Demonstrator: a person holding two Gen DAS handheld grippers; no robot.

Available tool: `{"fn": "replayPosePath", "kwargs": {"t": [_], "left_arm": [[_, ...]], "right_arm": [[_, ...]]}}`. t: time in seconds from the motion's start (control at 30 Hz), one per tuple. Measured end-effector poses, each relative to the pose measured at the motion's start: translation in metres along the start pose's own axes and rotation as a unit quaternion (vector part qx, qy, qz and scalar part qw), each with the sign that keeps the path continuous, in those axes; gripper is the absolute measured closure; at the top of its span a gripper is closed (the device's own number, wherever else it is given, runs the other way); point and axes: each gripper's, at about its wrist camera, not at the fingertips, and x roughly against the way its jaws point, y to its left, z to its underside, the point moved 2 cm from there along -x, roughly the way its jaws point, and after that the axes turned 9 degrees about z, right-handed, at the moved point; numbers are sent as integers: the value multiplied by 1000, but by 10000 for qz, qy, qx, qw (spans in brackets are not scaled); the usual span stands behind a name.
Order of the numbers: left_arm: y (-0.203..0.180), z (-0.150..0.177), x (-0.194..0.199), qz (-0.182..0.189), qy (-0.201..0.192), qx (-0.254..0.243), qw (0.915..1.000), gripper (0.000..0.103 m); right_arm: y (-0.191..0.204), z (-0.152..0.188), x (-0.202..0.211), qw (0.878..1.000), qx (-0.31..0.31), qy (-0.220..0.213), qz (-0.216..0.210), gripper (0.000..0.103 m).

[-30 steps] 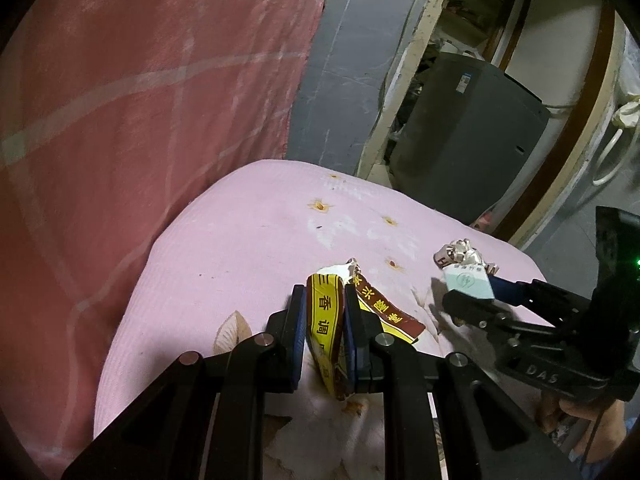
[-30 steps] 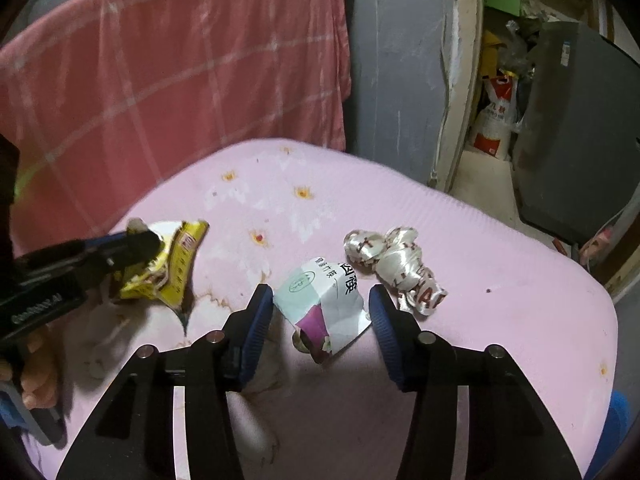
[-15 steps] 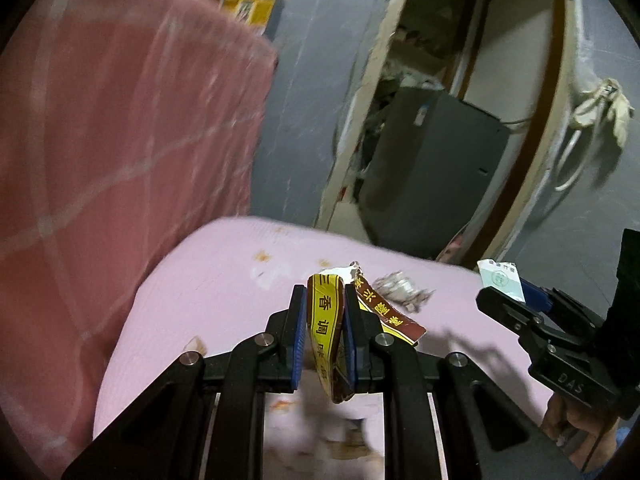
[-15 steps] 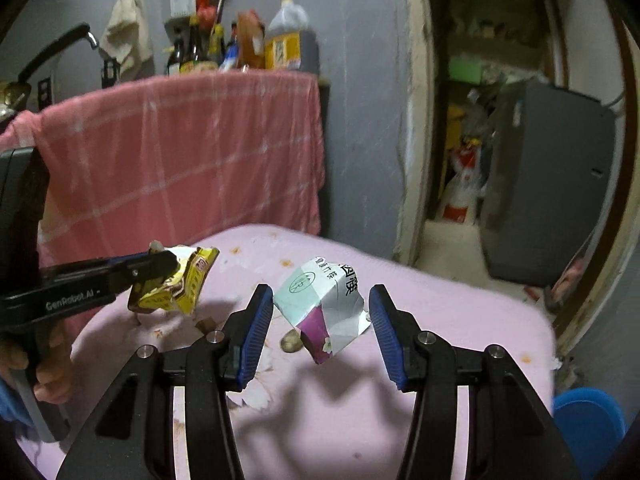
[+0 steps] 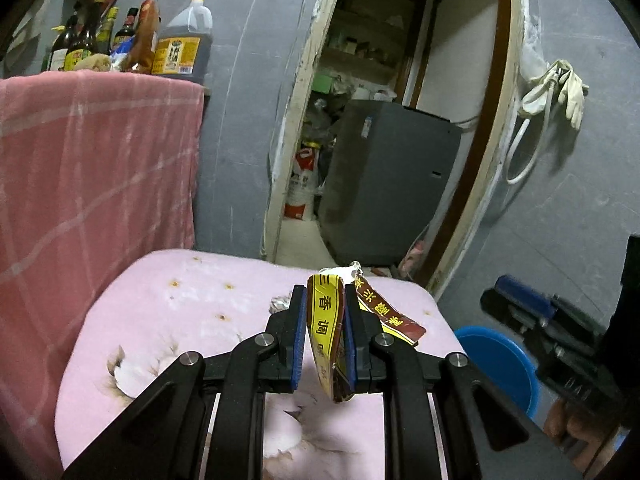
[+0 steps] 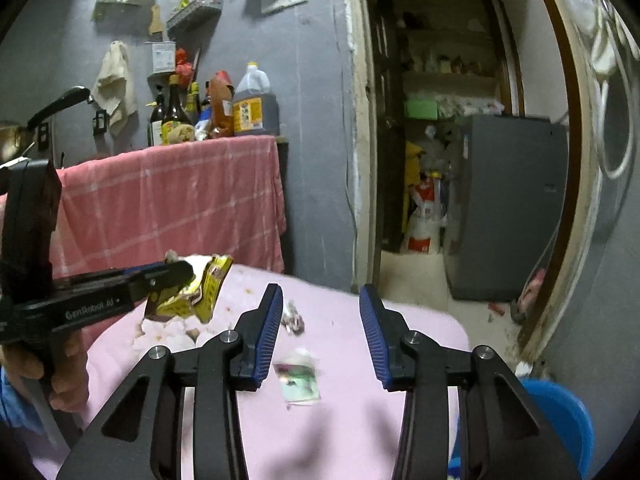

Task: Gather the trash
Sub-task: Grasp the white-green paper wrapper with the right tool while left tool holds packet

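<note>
Over the pink padded cushion (image 6: 404,332), a soft quilted surface with faded flower prints and brown stains, two black tongs with ribbed blue pads are held up in the air. The left gripper (image 5: 324,294) is pressed together on a yellow and dark red glossy snack wrapper (image 5: 325,320), which is flat and creased. The wrapper stands upright between the pads, and its torn silvery top sticks out above the fingertips. A person's hand (image 6: 66,368) grips the handle of this tool at the left edge of the right wrist view.

The right gripper (image 6: 320,304) has its jaws apart and they are closing, with nothing between the pads. Below the gap a small white paper packet with green and purple print (image 6: 300,376) appears over the middle of the cushion. It is blurred, so I cannot tell if it rests on the fabric. A little further toward the far edge lies a crumpled silvery foil piece (image 6: 292,316), thin and wrinkled.

Past the cushion's right edge stands a round blue plastic bucket (image 6: 560,412). Behind the far left corner hangs a pink checked cloth (image 6: 180,200), and glass bottles and a plastic oil jug (image 6: 254,106) stand on top.
</note>
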Motion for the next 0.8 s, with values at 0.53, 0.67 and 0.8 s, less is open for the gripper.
{"fn": "replayPosePath", "kwargs": {"t": [0.53, 0.67, 0.8], "left_arm": [[68, 34, -7, -494, 431, 150, 9977, 89], [82, 40, -9, -495, 484, 301, 9971, 89], [86, 42, -9, -469, 517, 368, 9969, 89]], "right_arm": [[26, 62, -89, 9839, 124, 1739, -400, 47], [37, 66, -111, 9744, 422, 2191, -256, 47], [43, 69, -121, 9683, 630, 2413, -111, 56]]}}
